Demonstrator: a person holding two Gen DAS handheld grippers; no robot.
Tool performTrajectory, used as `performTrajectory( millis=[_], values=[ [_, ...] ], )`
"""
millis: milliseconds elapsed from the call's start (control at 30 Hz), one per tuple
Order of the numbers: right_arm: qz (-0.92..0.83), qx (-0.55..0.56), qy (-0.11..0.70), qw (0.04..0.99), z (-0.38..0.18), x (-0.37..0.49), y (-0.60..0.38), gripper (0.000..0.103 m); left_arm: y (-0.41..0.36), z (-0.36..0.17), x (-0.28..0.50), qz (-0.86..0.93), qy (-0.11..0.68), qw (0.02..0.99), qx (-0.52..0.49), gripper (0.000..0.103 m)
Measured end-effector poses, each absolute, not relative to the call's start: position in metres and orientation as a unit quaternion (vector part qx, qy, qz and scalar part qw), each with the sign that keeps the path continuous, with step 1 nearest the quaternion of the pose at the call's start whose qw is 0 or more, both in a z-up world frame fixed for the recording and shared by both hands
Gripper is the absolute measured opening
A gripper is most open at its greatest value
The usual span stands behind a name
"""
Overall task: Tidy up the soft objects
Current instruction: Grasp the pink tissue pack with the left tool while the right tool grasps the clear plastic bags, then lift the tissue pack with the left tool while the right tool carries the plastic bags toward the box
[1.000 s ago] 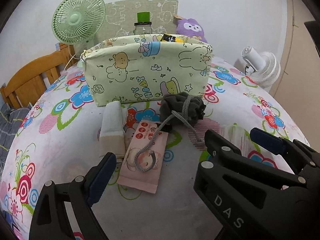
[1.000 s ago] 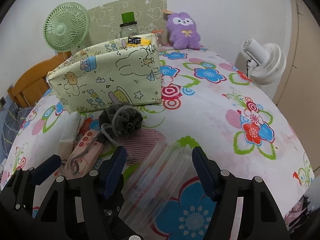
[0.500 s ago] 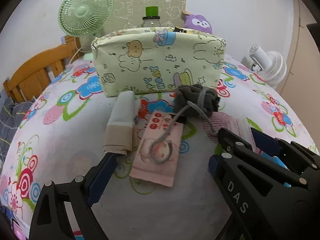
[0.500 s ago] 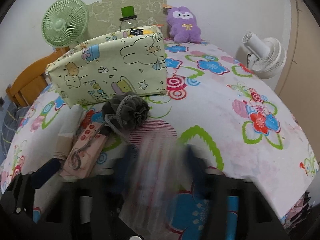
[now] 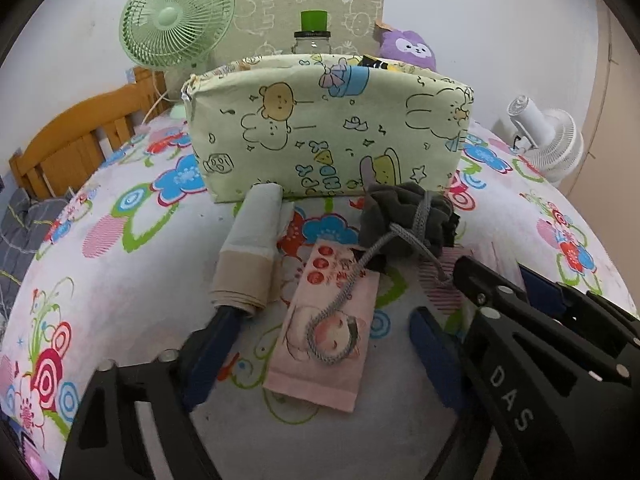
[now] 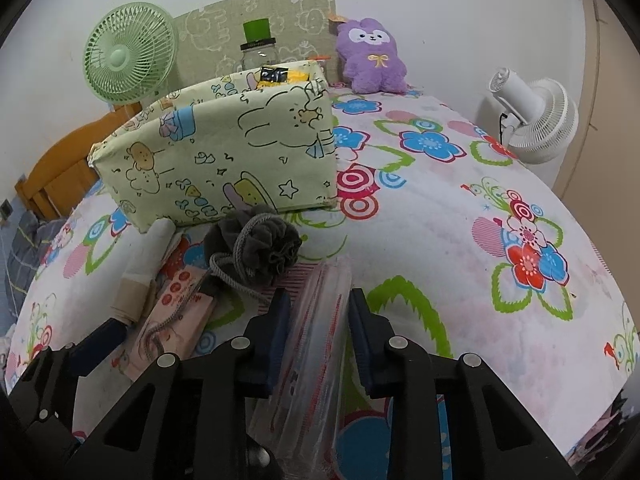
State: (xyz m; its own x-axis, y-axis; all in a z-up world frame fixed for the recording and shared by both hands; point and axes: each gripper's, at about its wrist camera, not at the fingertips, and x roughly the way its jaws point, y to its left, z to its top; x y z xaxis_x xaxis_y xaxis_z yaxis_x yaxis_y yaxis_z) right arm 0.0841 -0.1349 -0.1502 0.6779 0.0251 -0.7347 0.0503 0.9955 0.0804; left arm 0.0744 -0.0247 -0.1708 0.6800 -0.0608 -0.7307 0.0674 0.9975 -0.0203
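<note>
Right claw [image 6: 318, 320] pinching crinkled clear plastic bag [image 6: 316, 360]

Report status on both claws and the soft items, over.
Right claw has just closed, pinching the clear plastic pack. Left claw open, straddling the pink tissue pack, not gripping. Grey pouf's cord lies across that pack; may snag.

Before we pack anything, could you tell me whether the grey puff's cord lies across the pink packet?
Yes, the cord loops over the pink packet.
</note>
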Motion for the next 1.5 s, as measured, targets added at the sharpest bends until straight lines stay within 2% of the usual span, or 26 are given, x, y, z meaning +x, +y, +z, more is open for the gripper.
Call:
performTrajectory(
  millis=[133,200,267,333,633,1500],
  values=[
    [-0.004,0.054,0.402,0.914,-0.150,0.086,-0.138,0.033,-0.027,-0.170,0.075,-0.039,0.396,0.917,0.004,0.076],
    [-0.002,0.056,0.401,0.914,-0.149,0.086,-0.139,0.033,-0.028,-0.169,0.075,-0.042,0.394,0.918,0.004,0.067],
    [-0.001,0.060,0.402,0.914,-0.149,0.085,-0.140,0.033,-0.029,-0.168,0.073,-0.044,0.391,0.919,0.002,0.051],
    [0.001,0.061,0.403,0.913,-0.149,0.085,-0.141,0.033,-0.029,-0.168,0.072,-0.043,0.390,0.920,0.000,0.043],
    [0.006,0.064,0.403,0.913,-0.145,0.075,-0.139,0.033,-0.027,-0.165,0.064,-0.041,0.397,0.917,-0.009,0.041],
    [0.027,0.067,0.350,0.934,-0.093,0.050,-0.128,0.033,-0.021,-0.113,0.032,-0.027,0.340,0.940,-0.014,0.041]
  ],
)
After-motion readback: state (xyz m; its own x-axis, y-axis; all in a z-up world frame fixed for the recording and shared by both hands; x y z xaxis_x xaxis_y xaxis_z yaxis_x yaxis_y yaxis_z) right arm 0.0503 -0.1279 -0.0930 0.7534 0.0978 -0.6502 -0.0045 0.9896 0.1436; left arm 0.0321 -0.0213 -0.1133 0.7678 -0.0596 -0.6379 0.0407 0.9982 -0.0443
